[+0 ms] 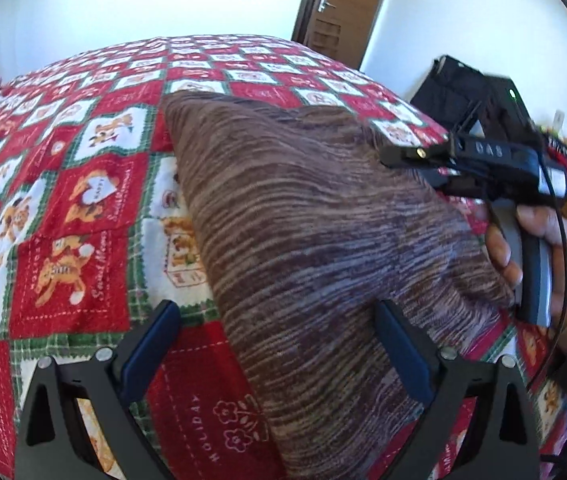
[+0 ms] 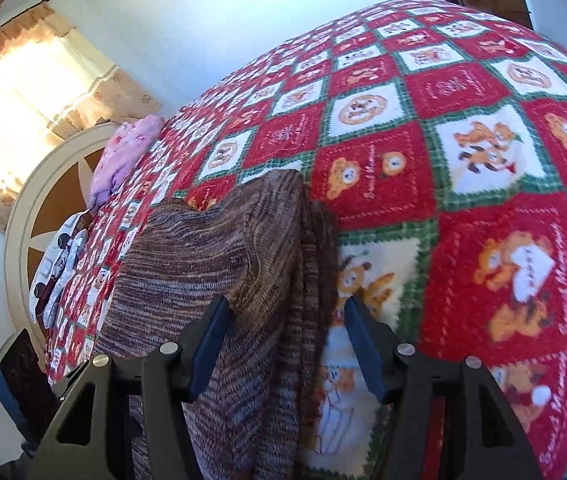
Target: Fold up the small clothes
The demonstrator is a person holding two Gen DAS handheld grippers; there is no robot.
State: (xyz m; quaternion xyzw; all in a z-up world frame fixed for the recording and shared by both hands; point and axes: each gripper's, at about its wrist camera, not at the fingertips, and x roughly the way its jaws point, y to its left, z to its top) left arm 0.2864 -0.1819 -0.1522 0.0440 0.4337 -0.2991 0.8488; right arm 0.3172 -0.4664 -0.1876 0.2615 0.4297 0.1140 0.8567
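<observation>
The left tool [image 1: 279, 344] stood wide open, its blue pads astride the brown striped knit garment [image 1: 303, 220] without pressing it. The right tool [image 2: 287, 344] was also parted, the garment's folded edge lying between its pads, with no visible pinch. In the left view, the right tool came in from three o'clock, gripped by a hand [image 1: 539, 248], with the letters "DAS" on its body. The garment lay on a bed under a red, white and green blanket [image 1: 63, 200] printed with bears and the words "HOLIDAY" and "Sweet".
</observation>
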